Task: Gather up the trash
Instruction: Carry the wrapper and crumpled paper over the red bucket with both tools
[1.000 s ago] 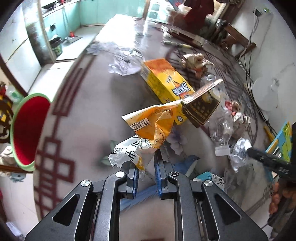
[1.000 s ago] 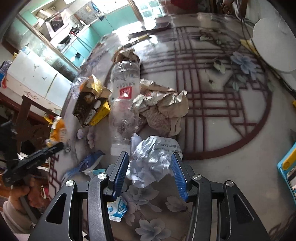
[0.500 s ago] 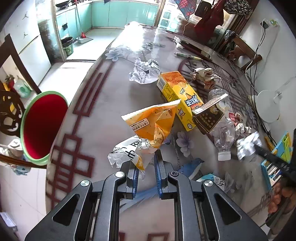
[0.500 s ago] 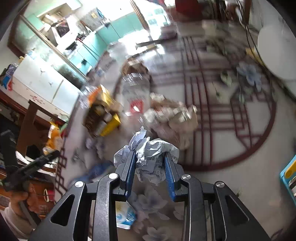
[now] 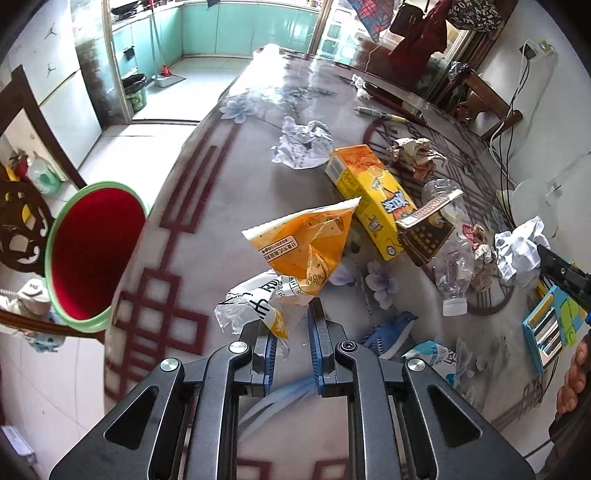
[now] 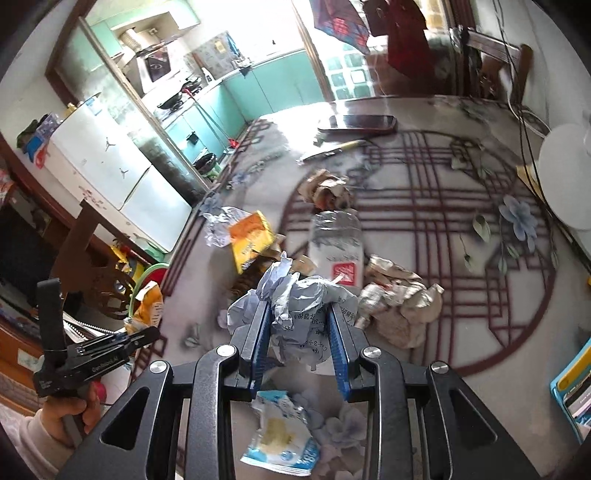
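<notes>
A second ago the right gripper (image 6: 300,334) was spread around the crumpled paper (image 6: 295,306) on the table (image 6: 461,266); now it pinches the paper, lifted above the table. The left gripper (image 5: 291,332) pinches an orange snack bag (image 5: 306,243) and white wrapper (image 5: 255,299), right of the red bin (image 5: 92,251) beside the table.

white fridge (image 6: 110,166), teal kitchen cabinets (image 5: 236,29), phone (image 6: 357,123) on patterned table (image 6: 424,206), wooden chair (image 5: 480,99)
</notes>
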Demonstrator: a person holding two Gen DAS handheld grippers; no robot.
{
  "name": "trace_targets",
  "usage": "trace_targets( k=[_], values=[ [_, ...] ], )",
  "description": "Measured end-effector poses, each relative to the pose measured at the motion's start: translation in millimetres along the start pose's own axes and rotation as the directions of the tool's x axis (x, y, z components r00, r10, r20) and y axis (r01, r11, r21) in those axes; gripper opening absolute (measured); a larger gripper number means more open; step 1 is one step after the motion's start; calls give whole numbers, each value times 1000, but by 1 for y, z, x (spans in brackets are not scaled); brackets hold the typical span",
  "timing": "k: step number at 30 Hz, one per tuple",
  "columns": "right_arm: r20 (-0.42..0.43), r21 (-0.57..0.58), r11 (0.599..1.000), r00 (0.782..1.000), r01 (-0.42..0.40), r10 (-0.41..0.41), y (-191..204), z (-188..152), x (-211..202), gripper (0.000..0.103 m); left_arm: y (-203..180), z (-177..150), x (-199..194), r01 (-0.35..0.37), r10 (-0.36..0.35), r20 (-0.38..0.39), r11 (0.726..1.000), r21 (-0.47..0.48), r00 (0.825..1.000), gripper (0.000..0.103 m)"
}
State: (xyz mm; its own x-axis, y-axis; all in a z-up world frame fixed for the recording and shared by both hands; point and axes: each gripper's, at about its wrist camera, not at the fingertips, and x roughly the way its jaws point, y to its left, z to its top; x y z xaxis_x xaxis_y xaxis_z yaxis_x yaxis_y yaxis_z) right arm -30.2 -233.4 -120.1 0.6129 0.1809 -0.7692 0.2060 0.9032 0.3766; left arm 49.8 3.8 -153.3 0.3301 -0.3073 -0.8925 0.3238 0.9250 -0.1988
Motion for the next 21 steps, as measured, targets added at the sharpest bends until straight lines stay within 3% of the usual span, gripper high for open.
trace_targets(
  k=[21],
  values=[
    [1, -75, 997, 1000, -29, 29, 90, 14, 32, 28, 75, 15, -4, 5, -5, 3, 999, -47, 1000, 15]
  ],
)
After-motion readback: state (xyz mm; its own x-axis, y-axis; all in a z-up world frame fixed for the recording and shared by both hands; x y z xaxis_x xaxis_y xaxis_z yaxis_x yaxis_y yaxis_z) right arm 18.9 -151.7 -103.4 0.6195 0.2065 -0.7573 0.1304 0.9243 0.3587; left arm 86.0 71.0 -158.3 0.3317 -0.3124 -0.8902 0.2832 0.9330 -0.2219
